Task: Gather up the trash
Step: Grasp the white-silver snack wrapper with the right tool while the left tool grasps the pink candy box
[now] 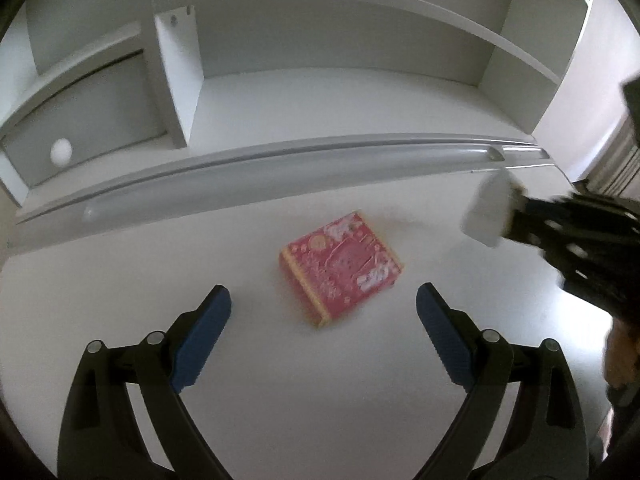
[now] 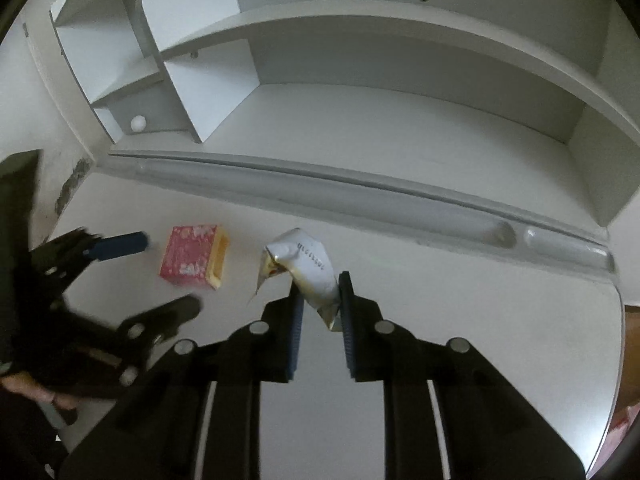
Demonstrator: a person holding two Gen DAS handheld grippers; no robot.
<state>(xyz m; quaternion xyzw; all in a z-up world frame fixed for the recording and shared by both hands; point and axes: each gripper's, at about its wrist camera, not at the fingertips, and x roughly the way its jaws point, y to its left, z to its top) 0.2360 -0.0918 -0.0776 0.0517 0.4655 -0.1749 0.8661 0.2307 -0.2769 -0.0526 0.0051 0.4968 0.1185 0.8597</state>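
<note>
A small red patterned box lies flat on the white desk, just ahead of my left gripper, whose blue-padded jaws stand wide open on either side of it with nothing between them. My right gripper is shut on a crumpled silvery wrapper, pinched between its blue pads and lifted off the desk. In the left wrist view that wrapper and the right gripper show at the right edge. The red box and the open left gripper appear at the left of the right wrist view.
A white shelf unit with open compartments stands behind the desk. A long pen groove runs along its base. A white ball sits in the lower left compartment. A hand holds the left gripper.
</note>
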